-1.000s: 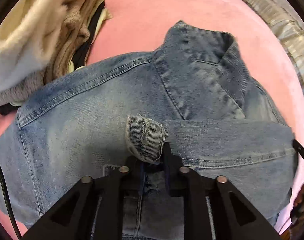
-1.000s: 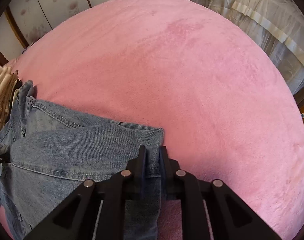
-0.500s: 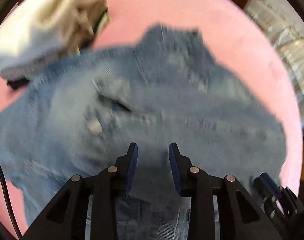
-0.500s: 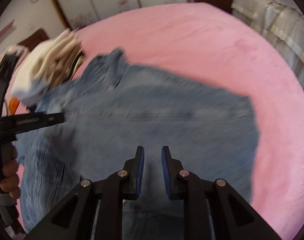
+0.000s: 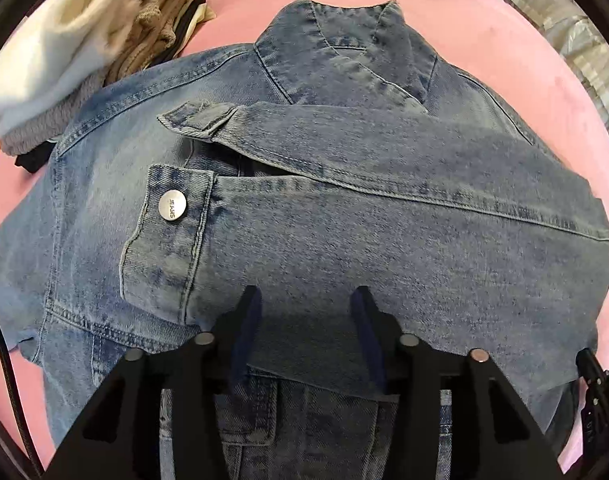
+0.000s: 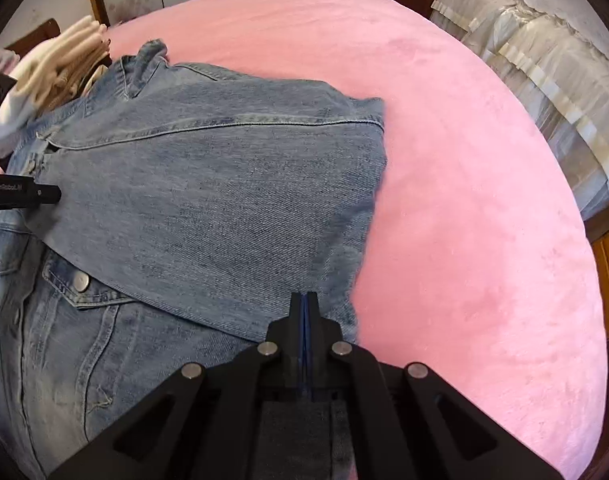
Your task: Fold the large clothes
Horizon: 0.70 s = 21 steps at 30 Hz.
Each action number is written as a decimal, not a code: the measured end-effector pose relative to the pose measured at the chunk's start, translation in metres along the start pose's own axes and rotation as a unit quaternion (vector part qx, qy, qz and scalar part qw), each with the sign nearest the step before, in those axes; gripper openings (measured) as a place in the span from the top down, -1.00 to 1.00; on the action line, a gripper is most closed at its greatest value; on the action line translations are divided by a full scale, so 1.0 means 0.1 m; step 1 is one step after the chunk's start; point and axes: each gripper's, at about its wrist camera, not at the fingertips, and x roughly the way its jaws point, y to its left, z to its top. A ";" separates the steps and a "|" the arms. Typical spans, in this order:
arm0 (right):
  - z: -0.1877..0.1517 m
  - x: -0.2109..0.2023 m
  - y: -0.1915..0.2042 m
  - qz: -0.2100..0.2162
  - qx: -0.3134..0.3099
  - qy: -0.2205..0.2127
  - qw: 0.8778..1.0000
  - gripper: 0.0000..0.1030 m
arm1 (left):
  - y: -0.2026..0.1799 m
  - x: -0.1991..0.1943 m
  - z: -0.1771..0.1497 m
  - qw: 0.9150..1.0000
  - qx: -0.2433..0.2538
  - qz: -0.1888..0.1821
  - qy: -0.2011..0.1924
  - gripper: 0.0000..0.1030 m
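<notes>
Pink plush bedding [image 6: 464, 184] covers the bed on which a denim jacket [image 5: 344, 208] is spread, collar [image 5: 344, 40] away from the cameras, with both sleeves laid across the body. A pile of folded knitwear [image 5: 84, 52] lies just beside its shoulder, and a grey ruffled bedspread [image 6: 544, 72] is seen off to the right.

The left gripper [image 5: 304, 320] hovers over the folded sleeve with its jaws spread wide and nothing between them. The right gripper [image 6: 304, 304] is pressed together at the sleeve's near edge; whether cloth is pinched there cannot be told.

The denim is judged heavy and fairly stiff: creases should be held well, but thick seams and layered sleeves will resist a thin pinch. Hold is best taken at hems, cuffs [image 5: 164, 240] or side seams, through all layers, rather than on flat cloth.

"JEANS" can be read on the metal cuff button [image 5: 172, 207]. Lettering on the left tool in the right view is too small to be read surely.
</notes>
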 end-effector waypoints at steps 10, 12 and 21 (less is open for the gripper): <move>0.13 -0.35 -0.06 0.046 0.034 0.022 0.998 0.95 | -0.21 -0.56 -0.16 1.000 -0.006 -0.011 0.005 -0.36; 0.18 -0.52 -0.09 0.054 0.034 0.022 0.998 0.95 | -0.24 -0.81 -0.21 1.000 -0.014 -0.020 -0.012 -0.51; 0.43 -1.14 -0.12 0.088 0.032 0.024 0.995 0.95 | -0.30 -1.71 -0.31 0.998 -0.017 -0.044 -0.037 -0.55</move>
